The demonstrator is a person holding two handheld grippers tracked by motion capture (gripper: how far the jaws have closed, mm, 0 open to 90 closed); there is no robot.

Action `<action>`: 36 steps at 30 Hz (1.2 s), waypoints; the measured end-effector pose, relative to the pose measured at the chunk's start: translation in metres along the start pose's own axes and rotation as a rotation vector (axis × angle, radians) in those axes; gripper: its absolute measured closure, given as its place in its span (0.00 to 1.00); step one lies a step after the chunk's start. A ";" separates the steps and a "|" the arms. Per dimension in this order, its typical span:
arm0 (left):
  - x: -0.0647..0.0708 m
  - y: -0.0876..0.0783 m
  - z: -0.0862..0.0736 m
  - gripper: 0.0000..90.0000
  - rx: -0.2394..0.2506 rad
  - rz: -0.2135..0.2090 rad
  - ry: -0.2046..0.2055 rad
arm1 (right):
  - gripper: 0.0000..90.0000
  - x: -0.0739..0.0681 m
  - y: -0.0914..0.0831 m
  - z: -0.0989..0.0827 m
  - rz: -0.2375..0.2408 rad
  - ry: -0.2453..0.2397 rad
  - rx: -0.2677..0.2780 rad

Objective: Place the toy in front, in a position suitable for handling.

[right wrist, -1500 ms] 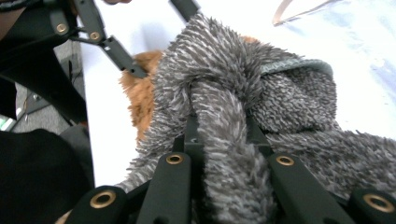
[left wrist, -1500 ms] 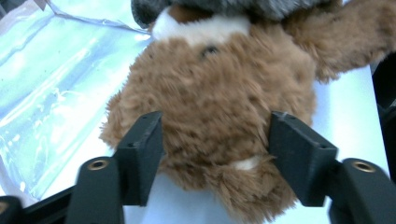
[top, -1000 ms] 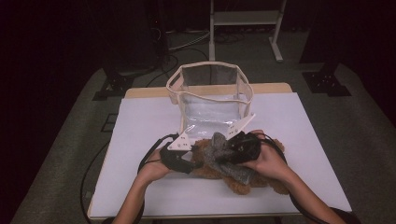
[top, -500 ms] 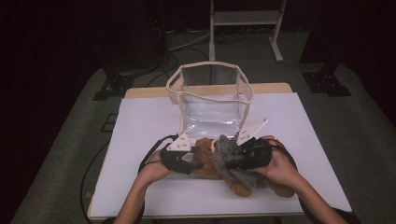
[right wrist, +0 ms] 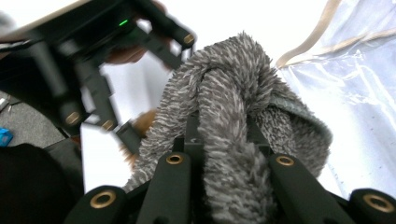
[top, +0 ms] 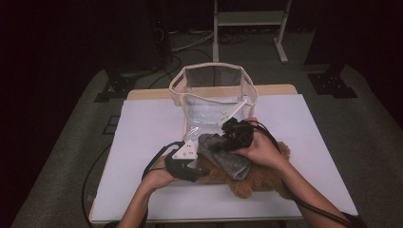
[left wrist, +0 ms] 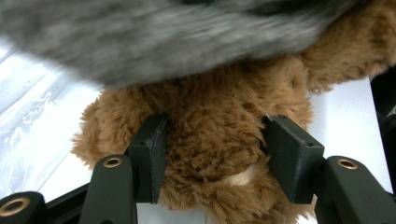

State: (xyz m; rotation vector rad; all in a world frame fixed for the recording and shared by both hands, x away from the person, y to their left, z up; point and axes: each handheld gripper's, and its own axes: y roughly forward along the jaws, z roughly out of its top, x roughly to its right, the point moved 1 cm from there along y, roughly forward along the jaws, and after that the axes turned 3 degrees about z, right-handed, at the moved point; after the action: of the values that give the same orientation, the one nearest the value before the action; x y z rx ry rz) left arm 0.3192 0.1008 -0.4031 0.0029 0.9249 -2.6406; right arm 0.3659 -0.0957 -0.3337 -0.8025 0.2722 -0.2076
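Brown plush bear (top: 247, 178) lies on the counter (top: 142, 128), my left fingers (left wrist: 212, 161) clamped on it; right fingers (right wrist: 224, 154) grip the grey cloth (top: 228, 159) above, bag (top: 214, 95) beyond.

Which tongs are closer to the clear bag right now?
Right. The right tongs, shut on the grey cloth, sit just in front of the clear bag; the left tongs grip the brown plush toy farther toward the table's near edge.

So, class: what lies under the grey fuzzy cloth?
The brown teddy bear lies under the grey cloth, gripped by the left tongs. The bear's covered middle cannot be seen.
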 end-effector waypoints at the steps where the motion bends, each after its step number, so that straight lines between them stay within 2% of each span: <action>1: 0.000 0.000 0.000 0.48 -0.004 -0.001 0.010 | 0.85 0.003 0.002 0.003 0.000 0.006 -0.004; 6: 0.002 0.000 0.000 0.48 -0.003 -0.006 0.015 | 0.85 0.014 0.015 0.012 0.007 0.031 -0.035; 8: 0.003 0.000 0.000 0.47 -0.012 -0.010 0.032 | 0.85 0.020 0.024 0.015 0.011 0.047 -0.053; 10: 0.003 0.000 0.000 0.47 -0.014 -0.012 0.030 | 0.85 0.027 0.035 0.016 0.020 0.068 -0.074; 13: 0.003 0.000 -0.002 0.47 -0.009 -0.017 0.018 | 0.85 0.029 0.037 0.015 0.031 0.082 -0.077; 18: 0.003 -0.001 -0.001 0.45 -0.005 -0.022 0.017 | 0.85 0.028 0.025 0.007 0.032 0.080 -0.046; 25: 0.003 -0.003 -0.001 0.44 -0.012 -0.025 0.037 | 0.85 0.016 -0.007 -0.017 0.014 0.073 0.028; 26: 0.003 -0.003 -0.001 0.44 -0.012 -0.025 0.037 | 0.85 0.016 -0.007 -0.017 0.014 0.073 0.028; 27: 0.002 -0.003 -0.001 0.44 -0.013 -0.019 0.038 | 0.85 0.014 -0.016 -0.024 0.004 0.073 0.041; 30: 0.002 -0.003 0.000 0.44 -0.013 -0.016 0.037 | 0.85 0.011 -0.023 -0.033 -0.003 0.085 0.043; 31: 0.002 -0.003 0.000 0.44 -0.008 -0.009 0.033 | 0.85 0.009 -0.027 -0.043 -0.011 0.089 0.034; 34: -0.001 -0.004 0.001 0.45 0.006 0.010 0.016 | 0.85 0.005 -0.032 -0.058 -0.022 0.099 0.025; 36: -0.003 -0.007 0.003 0.45 0.003 0.010 0.028 | 0.85 0.001 -0.035 -0.067 -0.033 0.101 0.019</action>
State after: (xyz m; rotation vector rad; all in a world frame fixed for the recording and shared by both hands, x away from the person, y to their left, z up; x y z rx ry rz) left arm 0.3201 0.1053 -0.3962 0.0454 0.9273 -2.6391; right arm 0.3427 -0.1648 -0.3529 -0.7796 0.3513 -0.2820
